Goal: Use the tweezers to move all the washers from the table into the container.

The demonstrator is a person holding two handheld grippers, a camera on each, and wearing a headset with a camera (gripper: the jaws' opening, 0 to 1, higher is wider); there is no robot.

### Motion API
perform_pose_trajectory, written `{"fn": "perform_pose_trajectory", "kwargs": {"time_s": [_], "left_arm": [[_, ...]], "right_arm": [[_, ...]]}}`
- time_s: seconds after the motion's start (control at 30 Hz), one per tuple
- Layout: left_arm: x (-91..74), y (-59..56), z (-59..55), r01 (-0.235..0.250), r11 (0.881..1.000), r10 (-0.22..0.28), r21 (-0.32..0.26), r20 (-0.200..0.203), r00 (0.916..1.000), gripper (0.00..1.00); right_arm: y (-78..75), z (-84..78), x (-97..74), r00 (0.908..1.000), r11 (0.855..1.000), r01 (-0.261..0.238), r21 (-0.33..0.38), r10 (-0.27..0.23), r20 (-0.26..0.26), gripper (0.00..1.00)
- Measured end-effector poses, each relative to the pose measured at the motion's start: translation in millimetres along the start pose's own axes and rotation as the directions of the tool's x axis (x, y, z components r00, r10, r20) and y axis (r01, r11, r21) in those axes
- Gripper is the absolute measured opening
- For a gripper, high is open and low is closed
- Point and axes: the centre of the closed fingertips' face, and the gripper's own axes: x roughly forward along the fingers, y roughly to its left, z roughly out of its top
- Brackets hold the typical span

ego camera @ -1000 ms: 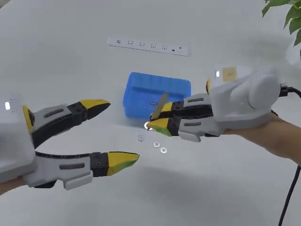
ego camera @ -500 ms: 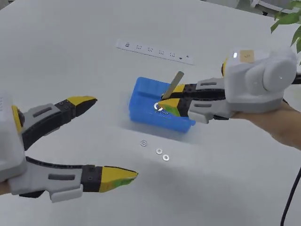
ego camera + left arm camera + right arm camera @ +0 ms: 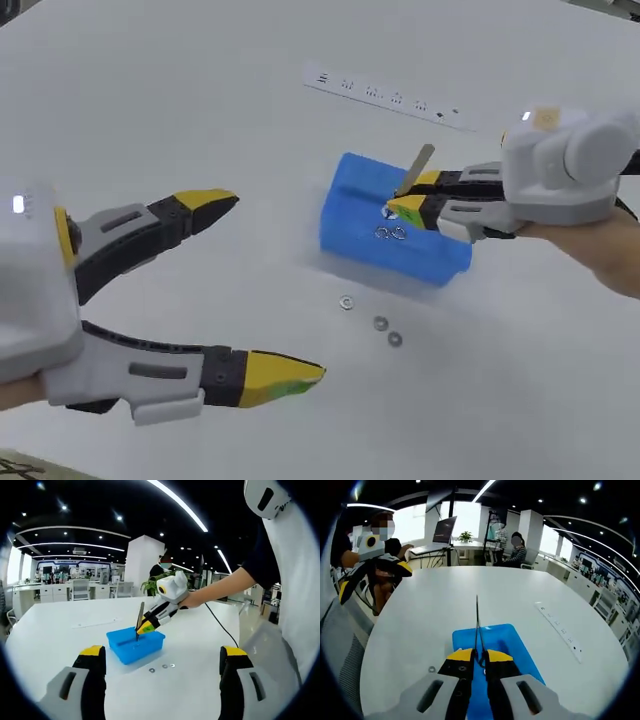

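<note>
Three washers [image 3: 380,323] lie on the desk [image 3: 200,120] just this side of the container [image 3: 355,225]; right tongs [image 3: 398,207], pinching the tweezers [image 3: 415,168], hover closest, left tongs [image 3: 272,286] spread wide.

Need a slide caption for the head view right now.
Right hand-held gripper holds tweezers over the blue container; three washers lie on the table; left hand-held gripper open.

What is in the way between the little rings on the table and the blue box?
Nothing I can see. The three washers lie on the bare table, a little apart from the blue container, with nothing between them. The right tongs hold the tweezers over the container.
</note>
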Motion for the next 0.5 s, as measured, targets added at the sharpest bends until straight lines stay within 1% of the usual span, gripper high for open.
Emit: {"fn": "perform_pose_trajectory", "kwargs": {"time_s": [0.07, 0.2, 0.33, 0.43, 0.5], "left_arm": [[-0.4, -0.2, -3.8, -0.003, 1.0, 0.003, -0.007, -0.005, 1.0, 1.0], [0.4, -2.9, -12.3, -0.005, 1.0, 0.004, -0.016, -0.034, 0.9994, 1.0], [2.0, -3.7, -16.4, -0.006, 1.0, 0.005, -0.02, -0.051, 0.9987, 1.0], [1.4, -5.7, -17.2, -0.002, 1.0, 0.0, -0.032, -0.051, 0.9987, 1.0], [-0.4, -7.1, -20.4, 0.0, 0.999, -0.002, -0.032, -0.065, 0.9979, 1.0]], "right_arm": [[-0.9, -6.3, 5.5, 0.9999, 1.0, -0.01, 0.004, 0.01, -0.012, 0.09], [-2.0, -18.0, 13.3, 0.9991, 1.0, -0.025, 0.006, 0.025, -0.035, 0.09], [-4.0, -25.6, 17.8, 0.9985, 0.999, -0.031, 0.007, 0.032, -0.045, 0.09], [-6.3, -30.5, 19.5, 0.9983, 0.999, -0.031, 0.015, 0.032, -0.049, 0.09], [-8.0, -33.8, 19.2, 0.9982, 0.999, -0.028, 0.024, 0.03, -0.052, 0.09]]}}
